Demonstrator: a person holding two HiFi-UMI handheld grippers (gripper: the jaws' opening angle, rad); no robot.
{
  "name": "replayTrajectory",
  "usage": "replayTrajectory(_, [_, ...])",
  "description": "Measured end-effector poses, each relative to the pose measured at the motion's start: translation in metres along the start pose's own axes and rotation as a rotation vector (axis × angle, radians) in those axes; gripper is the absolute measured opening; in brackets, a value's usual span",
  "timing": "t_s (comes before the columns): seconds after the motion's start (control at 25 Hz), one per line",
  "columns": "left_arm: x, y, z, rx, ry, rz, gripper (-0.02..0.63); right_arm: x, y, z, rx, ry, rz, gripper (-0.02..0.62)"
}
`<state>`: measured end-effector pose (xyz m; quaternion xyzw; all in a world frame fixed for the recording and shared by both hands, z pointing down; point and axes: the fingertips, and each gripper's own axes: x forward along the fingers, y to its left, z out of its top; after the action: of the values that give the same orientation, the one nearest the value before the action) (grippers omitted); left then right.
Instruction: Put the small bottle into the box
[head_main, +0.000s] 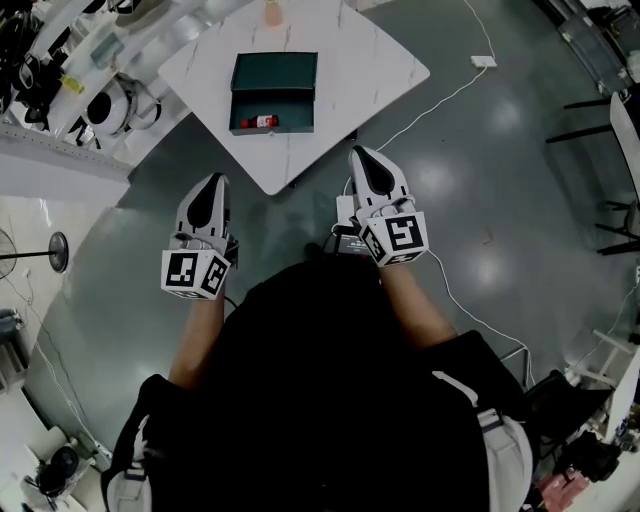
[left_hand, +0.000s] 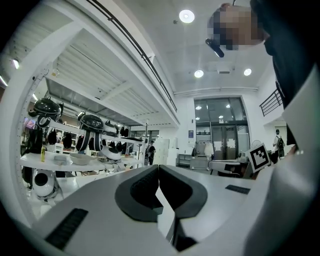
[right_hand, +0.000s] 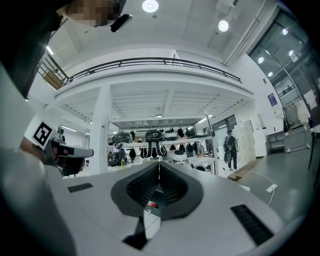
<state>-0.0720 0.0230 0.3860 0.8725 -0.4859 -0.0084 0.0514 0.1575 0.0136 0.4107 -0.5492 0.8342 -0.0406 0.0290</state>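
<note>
Small bottle (head_main: 262, 121): lies on its side inside the box (head_main: 295, 108), in the tray's lower left part, close against the wall nearest the person. It shows red and white; no further detail can be made out.

Box: dark green, open, lid standing up from the tray's far edge. It sits on the white marbled worktop (head_main: 370, 60), roughly central, with bare surface on every side.

Peach-coloured item (head_main: 273, 12): on the worktop beyond the box's lid, well apart from the box, cut off by the frame edge.

Left gripper (head_main: 215, 180): off the worktop, on the person's side of the box and to its left, well apart from it. Its own view shows the left gripper (left_hand: 158, 167) with jaws closed together and nothing between them.

Right gripper (head_main: 362, 152): off the worktop, on the person's side of the box and to its right, well apart. Its own view shows the right gripper (right_hand: 159, 165) with jaws closed together, empty.

White cable (head_main: 440, 100): runs over the grey floor (head_main: 520, 180) to the right of the box, clear of the worktop corner.
</note>
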Motion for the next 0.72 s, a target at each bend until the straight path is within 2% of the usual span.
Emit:
replayTrajectory(0.16, [-0.036, 0.007, 0.002, -0.024, -0.031, 0.003, 0.017, -0.017, 0.033, 0.002, -0.036, 0.031, 0.004, 0.032])
replayTrajectory(0.32, [-0.079, 0.014, -0.005, -0.050, -0.026, 0.007, 0.017, -0.043, 0.065, 0.007, -0.074, 0.045, -0.012, 0.032])
replayTrajectory(0.72, [-0.174, -0.009, -0.047, -0.069, 0.017, -0.041, 0.017, -0.145, 0.124, -0.021, -0.047, 0.104, -0.108, 0.032])
